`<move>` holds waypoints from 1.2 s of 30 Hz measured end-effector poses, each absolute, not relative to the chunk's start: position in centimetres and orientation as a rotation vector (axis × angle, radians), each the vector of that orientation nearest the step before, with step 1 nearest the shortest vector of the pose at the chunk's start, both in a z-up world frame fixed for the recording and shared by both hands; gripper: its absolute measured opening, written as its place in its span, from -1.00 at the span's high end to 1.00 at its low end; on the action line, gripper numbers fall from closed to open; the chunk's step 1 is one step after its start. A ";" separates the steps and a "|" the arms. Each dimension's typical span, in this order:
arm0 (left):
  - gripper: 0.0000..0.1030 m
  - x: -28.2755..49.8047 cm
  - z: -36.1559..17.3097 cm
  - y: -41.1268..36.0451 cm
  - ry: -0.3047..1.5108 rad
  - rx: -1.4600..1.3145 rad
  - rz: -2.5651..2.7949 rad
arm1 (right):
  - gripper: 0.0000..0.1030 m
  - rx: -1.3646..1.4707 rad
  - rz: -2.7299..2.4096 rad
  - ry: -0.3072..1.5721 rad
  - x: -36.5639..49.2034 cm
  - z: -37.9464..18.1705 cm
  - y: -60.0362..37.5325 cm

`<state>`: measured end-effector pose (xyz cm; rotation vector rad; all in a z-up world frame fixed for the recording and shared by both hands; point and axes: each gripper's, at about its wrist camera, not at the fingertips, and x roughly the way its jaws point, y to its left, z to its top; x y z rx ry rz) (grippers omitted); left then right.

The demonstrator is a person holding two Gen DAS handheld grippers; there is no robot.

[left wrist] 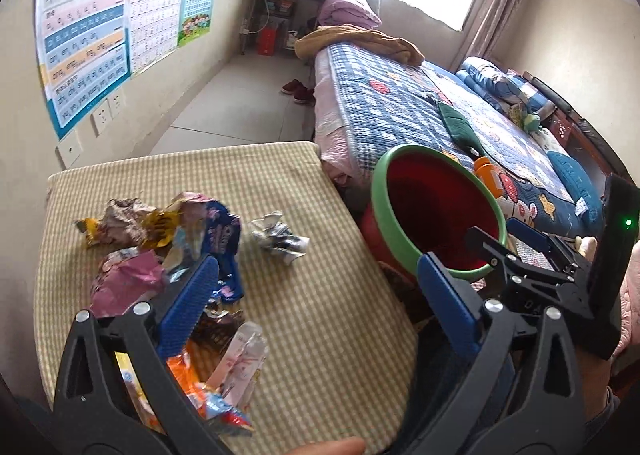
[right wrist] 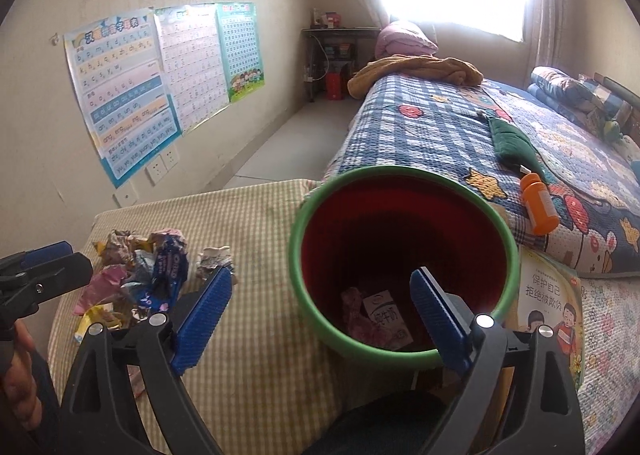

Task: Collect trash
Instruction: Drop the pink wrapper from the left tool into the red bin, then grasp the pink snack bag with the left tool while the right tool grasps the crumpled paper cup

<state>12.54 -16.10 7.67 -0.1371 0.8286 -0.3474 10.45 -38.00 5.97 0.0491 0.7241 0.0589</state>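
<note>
A pile of crumpled wrappers (left wrist: 168, 247) lies on the checked table (left wrist: 328, 335), with a small grey-white crumpled wrapper (left wrist: 278, 239) apart to its right. The pile also shows in the right wrist view (right wrist: 140, 279). A red bin with a green rim (left wrist: 436, 215) stands right of the table; in the right wrist view (right wrist: 400, 267) a milk carton and pink wrapper (right wrist: 376, 315) lie inside. My left gripper (left wrist: 316, 295) is open and empty above the table by the pile. My right gripper (right wrist: 320, 315) is open and empty at the bin's near rim; it also shows in the left wrist view (left wrist: 520, 239).
A bed with a blue checked quilt (right wrist: 460, 135) runs behind the bin, with an orange bottle (right wrist: 538, 209) and a green cloth on it. A children's book (right wrist: 552, 307) lies right of the bin. Posters hang on the left wall (left wrist: 88, 23).
</note>
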 end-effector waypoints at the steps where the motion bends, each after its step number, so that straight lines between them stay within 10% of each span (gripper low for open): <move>1: -0.89 12.0 7.5 -15.1 0.827 -0.141 -0.326 | -0.74 0.040 0.074 0.726 10.3 5.9 -37.1; 36: -0.85 14.6 -2.0 1.0 1.015 -0.240 -0.084 | -0.73 -0.121 0.247 0.879 18.5 -0.5 -24.1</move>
